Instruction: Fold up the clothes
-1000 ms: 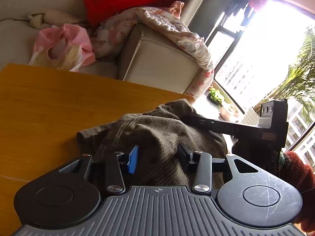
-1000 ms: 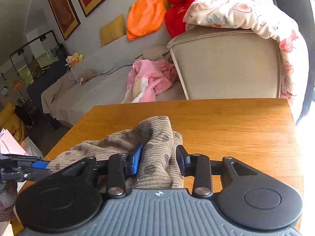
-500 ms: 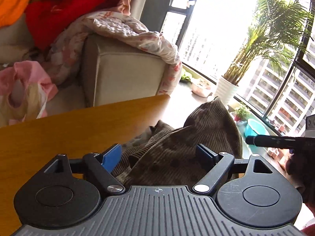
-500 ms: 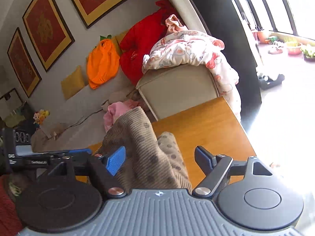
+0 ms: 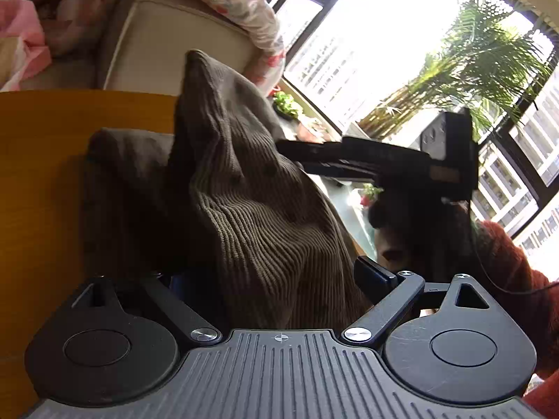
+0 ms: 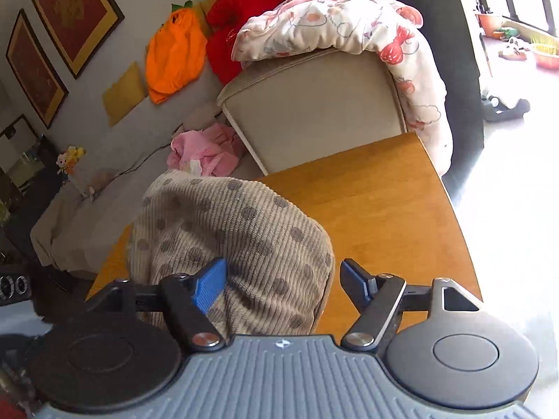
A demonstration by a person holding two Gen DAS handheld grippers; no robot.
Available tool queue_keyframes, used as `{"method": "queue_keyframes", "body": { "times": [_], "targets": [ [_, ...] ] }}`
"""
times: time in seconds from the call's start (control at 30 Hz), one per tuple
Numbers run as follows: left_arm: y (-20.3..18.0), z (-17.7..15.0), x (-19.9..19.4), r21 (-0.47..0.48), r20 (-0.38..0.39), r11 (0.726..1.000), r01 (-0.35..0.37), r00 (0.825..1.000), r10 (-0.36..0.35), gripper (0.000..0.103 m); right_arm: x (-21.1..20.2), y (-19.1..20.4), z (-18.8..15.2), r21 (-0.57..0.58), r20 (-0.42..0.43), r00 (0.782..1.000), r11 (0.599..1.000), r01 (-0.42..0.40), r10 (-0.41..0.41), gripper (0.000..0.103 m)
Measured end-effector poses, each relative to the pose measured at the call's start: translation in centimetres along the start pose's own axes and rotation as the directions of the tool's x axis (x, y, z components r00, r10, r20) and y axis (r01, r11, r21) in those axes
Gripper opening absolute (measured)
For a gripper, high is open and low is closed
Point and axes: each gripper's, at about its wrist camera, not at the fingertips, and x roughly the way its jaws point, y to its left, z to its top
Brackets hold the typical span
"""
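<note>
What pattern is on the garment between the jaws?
Ribbed beige-brown cloth with grey polka dots; clearest in the right wrist view.

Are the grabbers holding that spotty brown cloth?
No. The spotty brown cloth lies between both open grippers, left and right, but neither pinches it.

Garment [image 6: 227, 244] heaped on table [image 6: 384, 202] — sofa [image 6: 314, 111] behind, blanket [image 6: 349, 21] on it.

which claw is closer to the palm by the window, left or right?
Right. In the left wrist view the right claw lies window-side, between the left claw and the palm; the left claw sits farther back over the table.
</note>
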Motion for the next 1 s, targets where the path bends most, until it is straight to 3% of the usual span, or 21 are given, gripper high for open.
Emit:
{"method": "queue_keyframes", "body": {
  "times": [0.07, 0.13, 0.17, 0.27, 0.4, 0.47, 0.57, 0.63, 0.7, 0.77, 0.83, 0.9, 0.93, 0.97, 1.0],
  "targets": [
    [-1.6, -0.9, 0.2, -0.013, -0.023, 0.997, 0.079, 0.997, -0.079, 0.094, 0.6, 0.4, 1.6, -0.039, 0.006, 1.000, 0.999, 0.020, -0.020, 0.074],
    [-2.9, -1.0, -1.4, 0.016, 0.010, 0.992, 0.129, 0.992, -0.129, 0.095, -0.5, 1.3, 2.3, -0.085, 0.037, 0.999, 0.996, 0.018, -0.015, 0.075],
    [-2.8, -0.5, -2.1, 0.014, 0.044, 0.993, 0.114, 0.992, -0.115, 0.096, -1.1, 1.7, 2.7, -0.108, 0.053, 0.999, 0.994, 0.016, -0.010, 0.077],
    [-1.6, 1.2, -3.5, -0.031, 0.146, 0.999, 0.036, 0.989, -0.031, 0.098, -4.8, 3.1, 1.4, -0.167, 0.147, 0.988, 0.986, -0.013, 0.038, 0.101],
    [-0.1, 3.6, -5.5, -0.103, 0.273, 0.993, -0.061, 0.958, 0.088, 0.099, -9.0, 4.9, -2.2, -0.216, 0.236, 0.965, 0.974, -0.062, 0.113, 0.103],
    [0.7, 4.8, -6.5, -0.143, 0.332, 0.984, -0.106, 0.932, 0.149, 0.099, -9.9, 6.7, -4.6, -0.303, 0.259, 0.962, 0.953, -0.001, 0.083, 0.103],
    [1.2, 6.7, -4.6, -0.155, 0.326, 0.967, -0.205, 0.913, 0.245, 0.098, -7.8, 9.9, -7.4, -0.459, 0.245, 0.969, 0.878, 0.136, -0.022, 0.103],
    [1.5, 7.2, -2.9, -0.136, 0.306, 0.927, -0.350, 0.875, 0.375, 0.095, -5.3, 11.7, -8.6, -0.553, 0.230, 0.969, 0.807, 0.205, -0.088, 0.103],
    [2.4, 6.7, -2.2, -0.129, 0.272, 0.889, -0.439, 0.847, 0.457, 0.093, -3.0, 12.8, -9.5, -0.646, 0.224, 0.961, 0.714, 0.271, -0.162, 0.103],
    [3.3, 6.0, -1.5, -0.122, 0.237, 0.850, -0.513, 0.816, 0.527, 0.093, -1.7, 12.7, -10.2, -0.697, 0.257, 0.935, 0.623, 0.355, -0.245, 0.103],
    [4.2, 4.8, -1.6, -0.113, 0.208, 0.827, -0.551, 0.801, 0.562, 0.093, -0.6, 12.1, -10.7, -0.720, 0.289, 0.897, 0.541, 0.434, -0.336, 0.103],
    [5.0, 3.7, -1.9, -0.128, 0.190, 0.822, -0.555, 0.799, 0.570, 0.093, 0.3, 10.7, -10.1, -0.660, 0.209, 0.904, 0.628, 0.412, -0.374, 0.103],
    [5.3, 3.6, -2.1, -0.142, 0.190, 0.823, -0.550, 0.801, 0.568, 0.093, 0.3, 9.9, -9.4, -0.599, 0.168, 0.916, 0.700, 0.389, -0.365, 0.103],
    [5.5, 3.4, -2.4, -0.156, 0.191, 0.825, -0.544, 0.802, 0.565, 0.093, 0.3, 9.3, -8.9, -0.567, 0.136, 0.926, 0.738, 0.365, -0.353, 0.103],
    [5.7, 3.3, -2.6, -0.170, 0.193, 0.826, -0.537, 0.804, 0.563, 0.092, 0.3, 9.0, -8.5, -0.561, 0.122, 0.933, 0.752, 0.346, -0.339, 0.103]
  ]
}}
